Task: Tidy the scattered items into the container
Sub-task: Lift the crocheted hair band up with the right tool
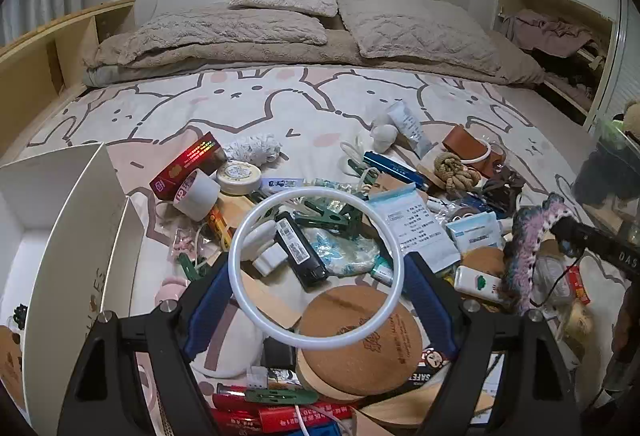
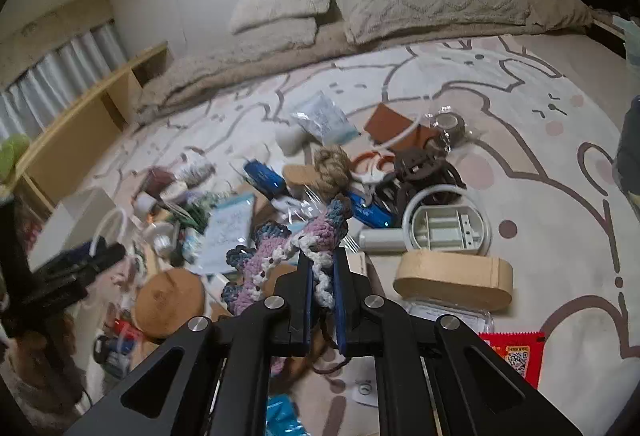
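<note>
My left gripper [image 1: 320, 268] is shut on a white plastic ring [image 1: 240, 236], gripped on both sides by the blue pads and held above the pile of clutter on the bed. The white open box [image 1: 80, 220] stands at the left of the left wrist view. My right gripper [image 2: 323, 268] is shut on a pink, white and blue crocheted piece [image 2: 280, 248], lifted above the pile; it also shows at the right of the left wrist view [image 1: 528, 236]. The left gripper shows blurred at the left of the right wrist view [image 2: 80, 268].
The bunny-print bedspread [image 1: 320, 95] carries a red box [image 1: 188, 163], tape roll [image 1: 200, 195], cork coasters [image 1: 360, 340], black battery [image 1: 300, 252], rope knot [image 1: 456, 171]. In the right wrist view lie a wooden oval box [image 2: 452, 280], a round white tray [image 2: 448, 228], a red packet [image 2: 516, 356]. Pillows lie at the back.
</note>
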### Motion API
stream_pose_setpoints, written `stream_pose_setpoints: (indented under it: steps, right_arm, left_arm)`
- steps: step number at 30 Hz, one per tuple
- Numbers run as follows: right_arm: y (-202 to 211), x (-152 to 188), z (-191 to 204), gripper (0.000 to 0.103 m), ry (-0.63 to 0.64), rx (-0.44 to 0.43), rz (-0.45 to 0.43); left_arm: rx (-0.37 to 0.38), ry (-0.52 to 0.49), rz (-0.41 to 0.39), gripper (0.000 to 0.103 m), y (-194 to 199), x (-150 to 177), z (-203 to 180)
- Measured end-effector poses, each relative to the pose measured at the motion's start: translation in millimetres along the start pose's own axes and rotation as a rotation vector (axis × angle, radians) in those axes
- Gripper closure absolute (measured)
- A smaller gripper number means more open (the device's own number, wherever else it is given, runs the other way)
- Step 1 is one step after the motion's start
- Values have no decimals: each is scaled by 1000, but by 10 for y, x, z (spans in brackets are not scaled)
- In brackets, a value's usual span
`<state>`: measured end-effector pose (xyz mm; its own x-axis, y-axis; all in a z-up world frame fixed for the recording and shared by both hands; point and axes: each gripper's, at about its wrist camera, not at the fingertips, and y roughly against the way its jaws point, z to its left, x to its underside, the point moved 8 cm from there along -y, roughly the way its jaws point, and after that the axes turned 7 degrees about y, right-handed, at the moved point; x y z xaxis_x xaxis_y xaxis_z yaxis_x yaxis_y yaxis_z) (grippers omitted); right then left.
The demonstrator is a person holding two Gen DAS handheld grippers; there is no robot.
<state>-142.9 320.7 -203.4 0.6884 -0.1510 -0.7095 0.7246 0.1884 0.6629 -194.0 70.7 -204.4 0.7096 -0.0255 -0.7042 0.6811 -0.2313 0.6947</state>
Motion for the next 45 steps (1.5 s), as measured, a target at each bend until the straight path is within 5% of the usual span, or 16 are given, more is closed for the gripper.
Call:
stream_pose_setpoints:
  steps: [26,45]
  right_arm:
    - [913,-454,-59,93,-111,-98,-364]
    - [1486,-647,-97,93,-119,-130,-537]
  left_arm:
    - [57,-21,-89,19,487,7,-261]
    - [123,-38,-139,19,786,39,-453]
